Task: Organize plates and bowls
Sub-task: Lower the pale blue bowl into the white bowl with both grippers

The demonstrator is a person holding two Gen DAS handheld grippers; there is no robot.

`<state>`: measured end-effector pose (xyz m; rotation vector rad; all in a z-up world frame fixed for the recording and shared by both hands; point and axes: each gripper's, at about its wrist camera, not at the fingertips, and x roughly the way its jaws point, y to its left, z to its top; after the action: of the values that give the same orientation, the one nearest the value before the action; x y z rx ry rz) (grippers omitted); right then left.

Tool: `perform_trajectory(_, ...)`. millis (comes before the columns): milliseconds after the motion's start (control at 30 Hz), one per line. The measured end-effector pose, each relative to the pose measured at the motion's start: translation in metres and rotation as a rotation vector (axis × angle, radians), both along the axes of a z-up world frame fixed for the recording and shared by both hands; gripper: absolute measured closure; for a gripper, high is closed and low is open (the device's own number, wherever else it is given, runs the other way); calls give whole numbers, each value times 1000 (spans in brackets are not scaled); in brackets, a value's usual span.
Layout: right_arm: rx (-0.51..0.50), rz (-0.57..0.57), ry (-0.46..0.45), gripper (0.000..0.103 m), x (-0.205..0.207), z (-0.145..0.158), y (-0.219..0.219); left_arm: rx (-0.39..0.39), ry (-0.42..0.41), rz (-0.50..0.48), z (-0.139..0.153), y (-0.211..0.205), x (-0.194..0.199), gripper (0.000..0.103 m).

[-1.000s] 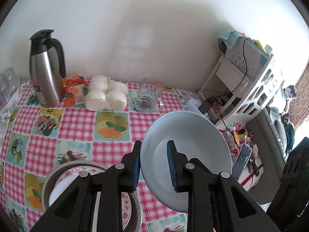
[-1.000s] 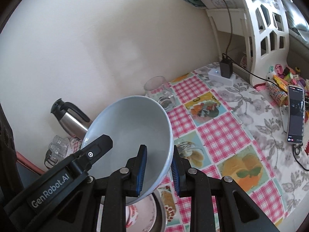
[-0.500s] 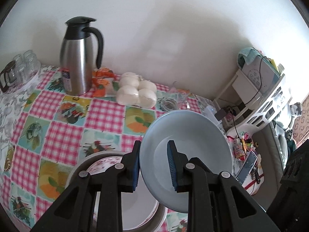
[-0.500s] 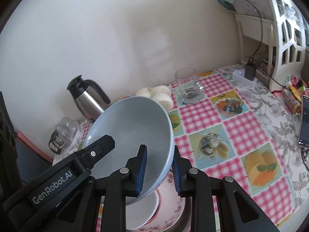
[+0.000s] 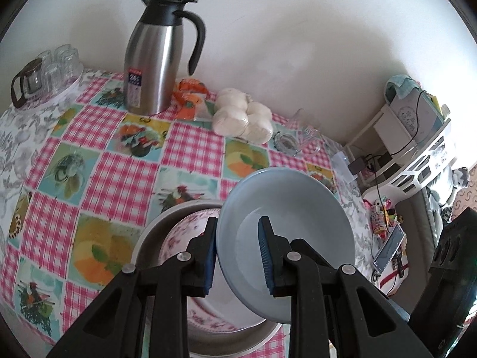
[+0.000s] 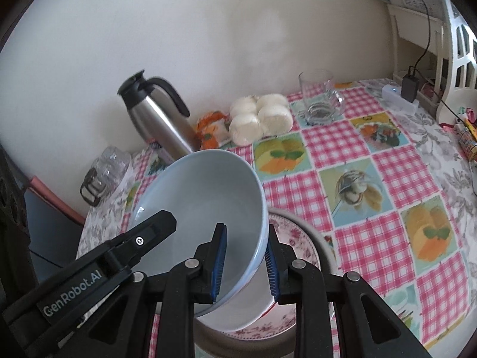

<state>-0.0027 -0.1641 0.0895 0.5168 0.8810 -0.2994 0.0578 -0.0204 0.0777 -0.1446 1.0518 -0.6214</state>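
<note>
Together, the left tool (image 5: 237, 253) and right tool (image 6: 244, 264) each clamp the rim of one pale blue bowl (image 5: 286, 238), tilted above stacked floral plates (image 6: 295, 238) at 6 o'clock on the table (image 5: 119, 173).

Both wrist views look steeply down, close over the tabletop (image 5: 119, 179) toward the wall; both share the steel jug (image 5: 155, 56) and, blurrier, glasses (image 6: 110, 164).

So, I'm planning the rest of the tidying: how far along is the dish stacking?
Done: a floral plate and white bowl sit nested in the grey basin. In hand: both grippers, left and right, hold the pale blue bowl tilted above that stack. Left: lowering and releasing it.
</note>
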Motion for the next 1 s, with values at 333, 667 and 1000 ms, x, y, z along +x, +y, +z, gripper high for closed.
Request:
perform_trajectory(333, -16, 16, 100, 74, 5, -23, 5, 56, 58, 2, -22, -1, 2, 77)
perform_trajectory(667, -18, 22, 154, 74, 7, -32, 4, 95, 82, -5, -29, -7, 1, 76)
perform_trajectory(1000, -12, 47, 169, 73, 5, -30, 5, 87, 87, -4, -29, -7, 1, 76)
